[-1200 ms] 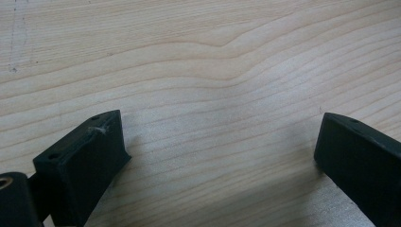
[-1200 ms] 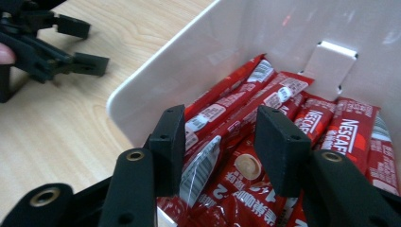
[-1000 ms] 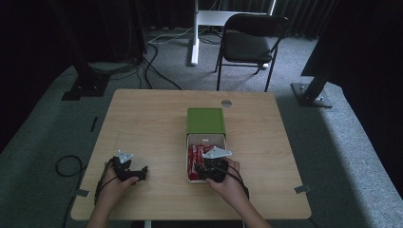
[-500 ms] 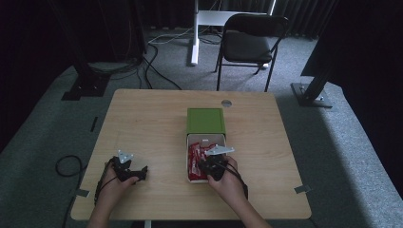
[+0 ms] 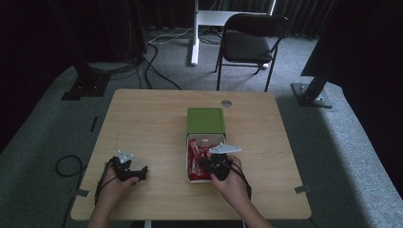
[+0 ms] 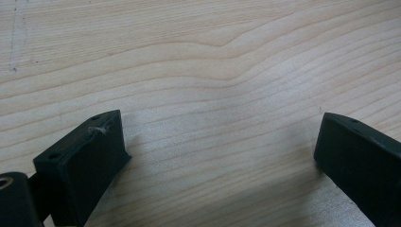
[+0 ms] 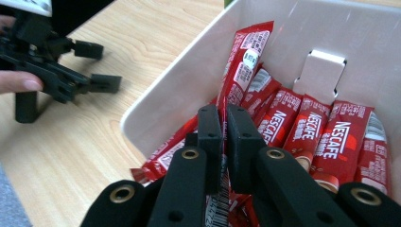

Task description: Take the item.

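Closest to the camera in the right gripper view, the right tongs [image 7: 224, 142] are pinched down on one long red Nescafe coffee stick sachet [image 7: 243, 66]. The jaws have just been closing, and the sachet is caught flat between the two black pads with hardly any gap left. That sachet pokes up and away from the tongs, tilted, with its top end leaning against the inner wall of the white open cardboard box [image 7: 170, 90]. The remaining red coffee sachets [image 7: 326, 135] lie packed side by side in the box just to the right of the pads, labels up (the brand lettering is easy to read on three of them).

From the high view, the right tongs [image 5: 210, 163] sit over the near part of the white box [image 5: 205, 137], with the person's right hand [image 5: 230, 180] behind them at the bench's near edge. The box's green lid [image 5: 205, 120] is folded back on the far side.

The left tongs [image 5: 135, 174] are well apart from the box, over on the left of the pale wooden bench [image 5: 142, 123], held low by the left hand [image 5: 111, 183]. In the left gripper view, those jaws stand wide with bare wood grain between them, gripping nothing.

Farther back, past the bench, there's a dark folding chair [image 5: 249, 45] on the grey carpet.
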